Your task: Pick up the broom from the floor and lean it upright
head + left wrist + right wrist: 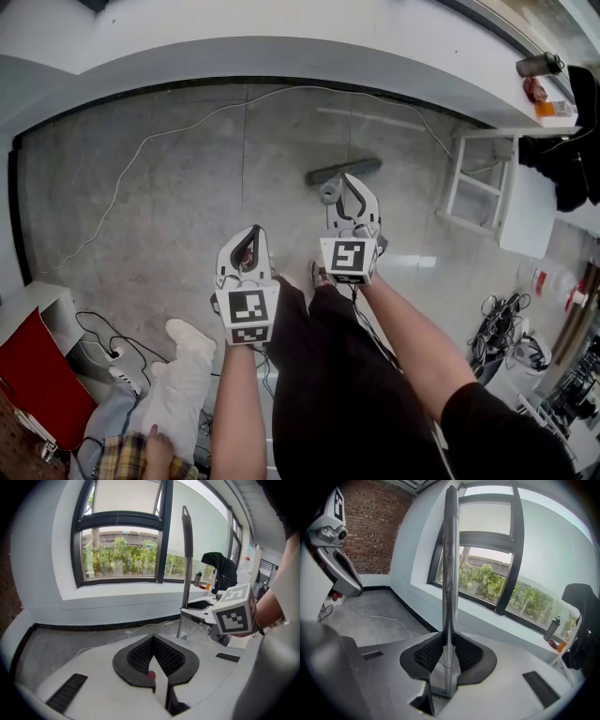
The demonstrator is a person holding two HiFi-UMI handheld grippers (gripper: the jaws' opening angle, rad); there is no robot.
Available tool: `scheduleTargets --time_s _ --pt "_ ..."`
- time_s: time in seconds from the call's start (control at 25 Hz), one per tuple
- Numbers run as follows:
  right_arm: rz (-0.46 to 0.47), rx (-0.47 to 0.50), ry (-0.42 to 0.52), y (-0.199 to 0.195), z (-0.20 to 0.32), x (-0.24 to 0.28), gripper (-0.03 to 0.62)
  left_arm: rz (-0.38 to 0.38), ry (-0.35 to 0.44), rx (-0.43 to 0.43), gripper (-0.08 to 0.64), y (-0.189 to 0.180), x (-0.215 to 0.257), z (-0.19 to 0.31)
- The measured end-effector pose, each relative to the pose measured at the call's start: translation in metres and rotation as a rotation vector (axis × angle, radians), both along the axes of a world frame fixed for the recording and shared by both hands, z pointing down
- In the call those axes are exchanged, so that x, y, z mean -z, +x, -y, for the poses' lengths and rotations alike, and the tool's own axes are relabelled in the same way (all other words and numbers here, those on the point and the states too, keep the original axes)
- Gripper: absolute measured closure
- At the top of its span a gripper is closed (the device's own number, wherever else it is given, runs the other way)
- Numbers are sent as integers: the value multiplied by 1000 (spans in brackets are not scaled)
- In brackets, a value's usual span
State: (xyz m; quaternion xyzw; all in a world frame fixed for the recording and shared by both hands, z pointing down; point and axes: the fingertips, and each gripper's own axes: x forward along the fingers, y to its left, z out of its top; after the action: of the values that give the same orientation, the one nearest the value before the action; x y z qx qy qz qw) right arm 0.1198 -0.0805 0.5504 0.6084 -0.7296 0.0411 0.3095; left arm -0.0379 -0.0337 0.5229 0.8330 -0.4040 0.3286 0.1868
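The right gripper [448,651] has its pads clamped on the handle of the broom [450,564], which stands upright. Its brush head [343,171] rests on the floor [169,187] near the far edge, left of a white stool [480,183]. The left gripper [153,656] has its jaws together, empty.

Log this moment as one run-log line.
right gripper: jaws shut on broom handle | broom head: on floor, handle near upright | left gripper: jaws together, empty
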Motion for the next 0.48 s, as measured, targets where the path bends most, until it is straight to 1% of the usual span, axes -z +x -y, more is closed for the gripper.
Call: scheduleTargets --time_s 0.28,0.48 --pt "7 2 -16 1 -5 0 525 -3 2 -5 555 4 2 -5" --pt "-6 19 -41 2 -9 -2 520 -3 3 -10 555 8 3 -7"
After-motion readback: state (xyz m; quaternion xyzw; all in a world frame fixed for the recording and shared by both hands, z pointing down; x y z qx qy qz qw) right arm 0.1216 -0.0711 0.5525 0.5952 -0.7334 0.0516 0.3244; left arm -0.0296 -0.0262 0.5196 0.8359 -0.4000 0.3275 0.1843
